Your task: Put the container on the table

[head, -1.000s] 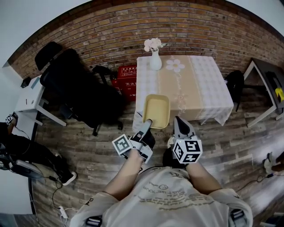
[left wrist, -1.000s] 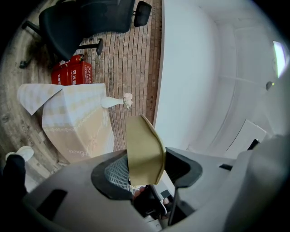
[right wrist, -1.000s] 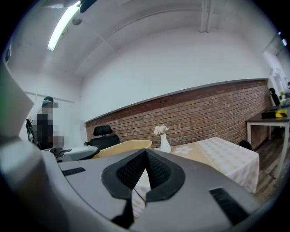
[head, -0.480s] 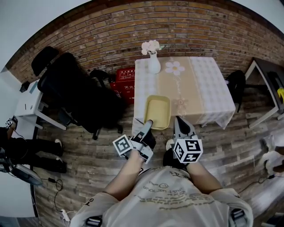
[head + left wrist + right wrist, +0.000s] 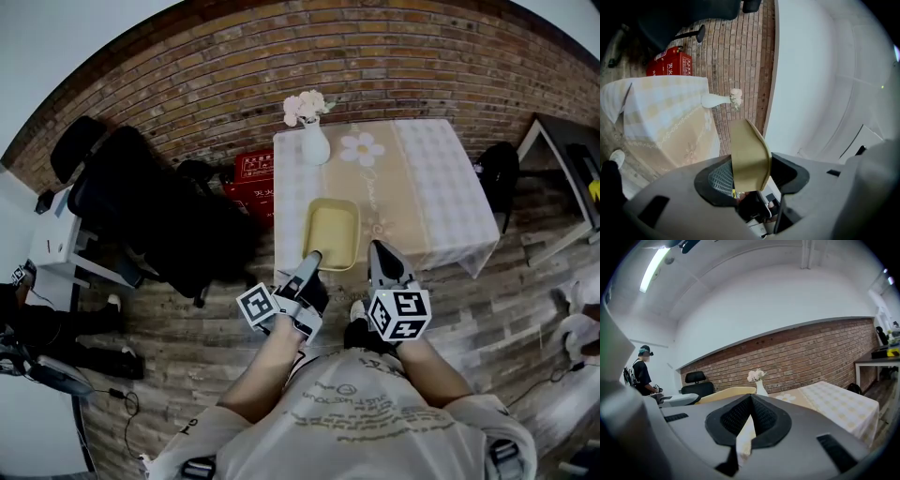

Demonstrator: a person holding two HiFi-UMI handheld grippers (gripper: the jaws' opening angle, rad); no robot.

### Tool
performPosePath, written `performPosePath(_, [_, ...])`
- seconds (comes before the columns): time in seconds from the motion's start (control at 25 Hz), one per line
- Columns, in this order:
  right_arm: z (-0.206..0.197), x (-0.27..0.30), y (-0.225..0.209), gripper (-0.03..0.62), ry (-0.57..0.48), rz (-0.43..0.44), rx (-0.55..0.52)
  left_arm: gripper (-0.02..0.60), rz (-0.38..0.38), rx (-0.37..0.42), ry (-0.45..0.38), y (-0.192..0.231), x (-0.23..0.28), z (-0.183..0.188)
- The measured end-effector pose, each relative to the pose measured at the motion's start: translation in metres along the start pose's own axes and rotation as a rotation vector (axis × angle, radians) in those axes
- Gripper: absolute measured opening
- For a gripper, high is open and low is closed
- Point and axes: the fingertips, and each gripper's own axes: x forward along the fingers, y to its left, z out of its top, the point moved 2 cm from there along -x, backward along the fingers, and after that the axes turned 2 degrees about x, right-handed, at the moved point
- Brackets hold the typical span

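A shallow yellow container (image 5: pixel 332 232) hangs over the near edge of the table (image 5: pixel 431 178), which wears a beige checked cloth. My left gripper (image 5: pixel 312 258) is shut on the container's near rim. In the left gripper view the container's wall (image 5: pixel 749 159) stands between the two pads. My right gripper (image 5: pixel 377 251) hovers just right of the container without touching it. Its jaws meet at the tips, and only a pale sliver shows behind them in the right gripper view. There the container (image 5: pixel 724 393) lies to the left of the jaws.
A white vase with flowers (image 5: pixel 312 145) stands at the table's far left corner. A red box (image 5: pixel 251 171) and a black office chair (image 5: pixel 159 206) are left of the table. A dark bag (image 5: pixel 502 173) and another table (image 5: pixel 562 159) are to the right.
The table has drawn nearer and shifted left in the head view as both grippers and the container moved toward it. The left gripper's hold on the container is unchanged.
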Motion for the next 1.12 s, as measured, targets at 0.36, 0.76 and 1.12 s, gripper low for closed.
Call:
performPosePath(0.36, [0.013,0.049,-0.027,0.002,0.031,-0.003,-0.008,0.225,0.026,-0.028,0.006,0.022,0.048,0.025])
performPosePath(0.76, [0.026,0.107,-0.067,0.002,0.067,-0.006,-0.001,0.225,0.049,-0.059,0.013,0.048,0.112,0.051])
performPosePath(1.12, [0.041,0.159,-0.114,0.002,0.089,0.006,0.015,0.225,0.088,-0.067,0.011,0.071,0.173,0.070])
